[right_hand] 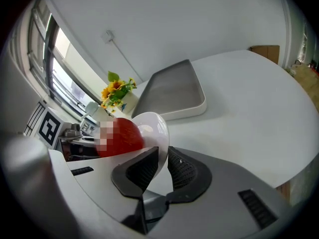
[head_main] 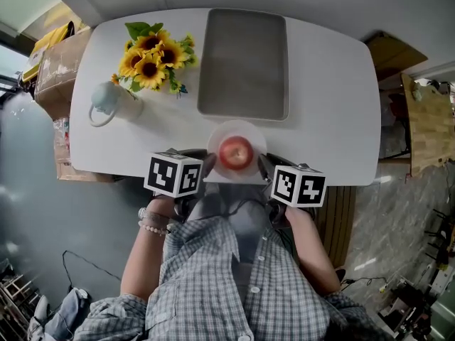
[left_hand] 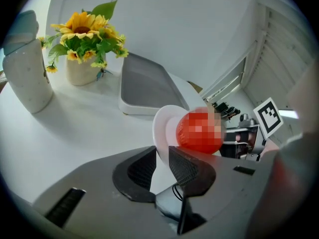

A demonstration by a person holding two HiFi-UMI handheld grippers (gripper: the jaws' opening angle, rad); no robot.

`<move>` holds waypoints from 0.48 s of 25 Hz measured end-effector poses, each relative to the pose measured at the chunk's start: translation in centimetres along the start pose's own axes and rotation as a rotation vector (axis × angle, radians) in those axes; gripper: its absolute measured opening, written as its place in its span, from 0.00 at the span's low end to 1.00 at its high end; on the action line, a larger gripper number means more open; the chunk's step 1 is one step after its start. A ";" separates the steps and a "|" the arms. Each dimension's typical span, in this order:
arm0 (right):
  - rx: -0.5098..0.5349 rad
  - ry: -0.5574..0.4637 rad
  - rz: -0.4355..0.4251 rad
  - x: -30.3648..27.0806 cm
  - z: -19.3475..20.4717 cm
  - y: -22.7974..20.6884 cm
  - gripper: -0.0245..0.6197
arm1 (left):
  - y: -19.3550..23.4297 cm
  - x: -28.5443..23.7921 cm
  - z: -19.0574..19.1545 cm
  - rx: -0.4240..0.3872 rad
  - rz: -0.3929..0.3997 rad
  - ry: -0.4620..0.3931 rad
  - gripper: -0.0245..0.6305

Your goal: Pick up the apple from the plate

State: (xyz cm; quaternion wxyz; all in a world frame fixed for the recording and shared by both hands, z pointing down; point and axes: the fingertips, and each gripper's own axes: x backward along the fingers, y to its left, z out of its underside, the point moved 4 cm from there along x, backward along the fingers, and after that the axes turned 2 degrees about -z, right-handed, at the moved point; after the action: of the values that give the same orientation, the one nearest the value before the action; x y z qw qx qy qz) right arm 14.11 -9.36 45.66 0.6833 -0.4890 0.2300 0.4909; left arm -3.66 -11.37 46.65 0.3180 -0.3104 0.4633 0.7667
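Head view, foreground: the person's checked shirt [head_main: 213, 290], with both forearms reaching forward to the near edge of the white surface [head_main: 327, 105]. The left gripper [head_main: 208, 162] and the right gripper [head_main: 264, 166], each carrying a marker cube, meet the white plate [head_main: 238, 129] from opposite sides.

Left gripper view: the dark ribbed fingers [left_hand: 187, 168] are clenched on the plate's rim, which passes between them. Right gripper view: the fingers [right_hand: 142, 171] are likewise clamped on the rim of the opposite side. Neither gripper touches the fruit.

The red apple [head_main: 236, 153] rests in the middle of the plate, between the two grippers; it also shows just beyond the rim in both gripper views.

Beyond the plate, and close to it, lies an empty grey rectangular tray [head_main: 244, 62]. To its left stands a bunch of sunflowers [head_main: 151, 59], and nearer the left edge a pale mug [head_main: 114, 101] with its handle turned outward. A cardboard box [head_main: 53, 66] stands off the surface at far left.
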 end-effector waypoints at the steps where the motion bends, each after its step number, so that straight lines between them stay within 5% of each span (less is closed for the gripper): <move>1: 0.000 0.001 0.000 0.0 0.2 -0.1 0.15 | 0.0 -0.1 0.2 -0.002 0.004 -0.002 0.16; 12: -0.011 0.032 0.000 -1.9 1.2 -1.2 0.14 | 1.4 -2.0 1.3 0.035 0.005 0.023 0.15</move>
State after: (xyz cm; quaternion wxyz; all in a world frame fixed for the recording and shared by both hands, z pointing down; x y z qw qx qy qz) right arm 14.24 -9.12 48.21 0.6769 -0.5005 0.2380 0.4845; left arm -3.80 -11.09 49.44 0.3159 -0.3124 0.4813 0.7556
